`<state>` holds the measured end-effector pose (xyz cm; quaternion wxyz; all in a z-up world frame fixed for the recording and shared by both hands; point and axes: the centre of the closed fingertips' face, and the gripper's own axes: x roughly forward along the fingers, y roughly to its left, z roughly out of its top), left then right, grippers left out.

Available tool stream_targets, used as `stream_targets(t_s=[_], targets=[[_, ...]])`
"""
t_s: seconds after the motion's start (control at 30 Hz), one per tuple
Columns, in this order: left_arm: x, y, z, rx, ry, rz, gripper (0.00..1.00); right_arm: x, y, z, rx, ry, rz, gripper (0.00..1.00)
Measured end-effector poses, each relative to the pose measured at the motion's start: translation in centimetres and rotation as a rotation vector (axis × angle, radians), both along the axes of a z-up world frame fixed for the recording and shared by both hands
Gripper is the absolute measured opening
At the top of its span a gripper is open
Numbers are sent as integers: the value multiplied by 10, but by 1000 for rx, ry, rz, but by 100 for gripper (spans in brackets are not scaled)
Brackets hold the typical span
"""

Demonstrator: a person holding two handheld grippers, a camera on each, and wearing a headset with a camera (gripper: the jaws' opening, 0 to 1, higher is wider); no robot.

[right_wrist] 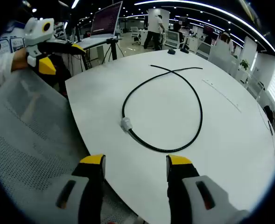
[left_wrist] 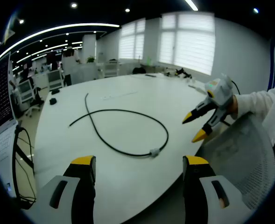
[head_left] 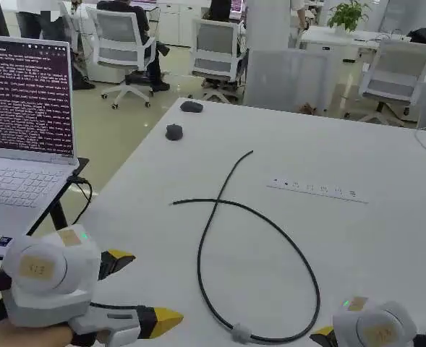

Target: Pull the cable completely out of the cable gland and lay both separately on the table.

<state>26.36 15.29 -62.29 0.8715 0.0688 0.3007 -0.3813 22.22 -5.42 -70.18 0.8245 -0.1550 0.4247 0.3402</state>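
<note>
Head view: left hand-held gripper and right hand-held gripper gape empty; my tug on the cable could drag the unheld gland off the counter's near edge.

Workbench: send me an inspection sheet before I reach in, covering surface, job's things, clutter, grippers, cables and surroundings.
Surface: white table, no spills seen.
Job's things: black cable lies in a loop that crosses itself; grey gland is threaded on it near the front edge.
Clutter: two small dark items near the far left edge; socket strip set in the top.
Grippers: left hand-held gripper open, empty, off the front left corner; right hand-held gripper open, empty, short of the gland.
Cables: leads hang below the laptop; thin wire at the table's right edge.
Surroundings: office chairs, plant.
</note>
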Motion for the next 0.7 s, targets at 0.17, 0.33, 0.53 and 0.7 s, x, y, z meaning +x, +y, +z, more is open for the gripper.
stream_targets(t_s=[0.17,0.33,0.53,0.7], targets=[[0,0,-2,13,3,-9,69,3,-3,1,-4,-10,-12,52],[0,-1,-1,6,3,-11,69,1,-4,0,-22,-4,-4,52],[1,-1,1,-1,1,-5,68,2,-8,0,-25,-5,-25,52],[2,1,1,2,-4,1,68,0,-7,-3,-33,9,-12,51]])
